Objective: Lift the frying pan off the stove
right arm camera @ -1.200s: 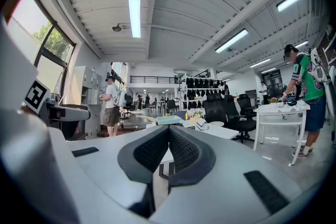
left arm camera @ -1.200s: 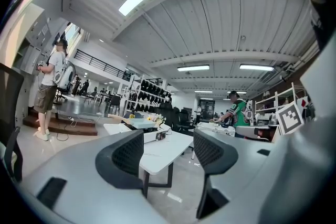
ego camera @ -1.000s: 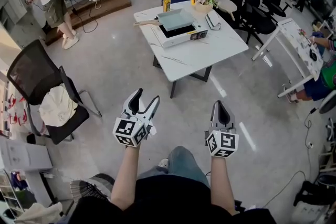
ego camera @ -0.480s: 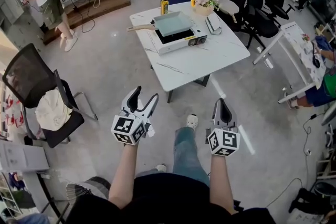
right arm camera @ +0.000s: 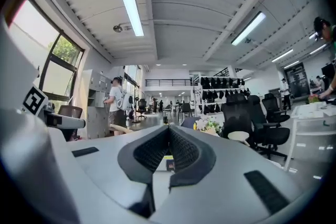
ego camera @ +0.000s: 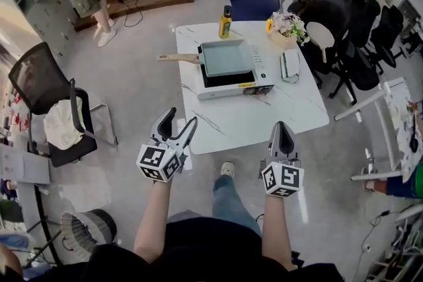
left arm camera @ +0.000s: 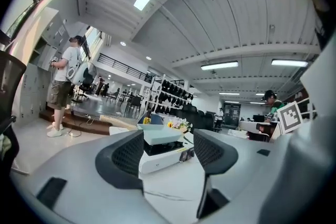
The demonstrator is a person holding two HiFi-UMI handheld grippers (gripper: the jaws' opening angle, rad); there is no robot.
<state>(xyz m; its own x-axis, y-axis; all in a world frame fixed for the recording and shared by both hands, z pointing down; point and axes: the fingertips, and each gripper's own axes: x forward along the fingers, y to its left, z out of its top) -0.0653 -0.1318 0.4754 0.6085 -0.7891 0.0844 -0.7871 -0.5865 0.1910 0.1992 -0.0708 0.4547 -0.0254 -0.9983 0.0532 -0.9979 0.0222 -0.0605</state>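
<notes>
facing the frying pan (ego camera: 226,57) on stove (ego camera: 232,88)

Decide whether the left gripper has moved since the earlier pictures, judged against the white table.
Yes. The left gripper has come closer to the white table: the gap between them has nearly closed.
</notes>
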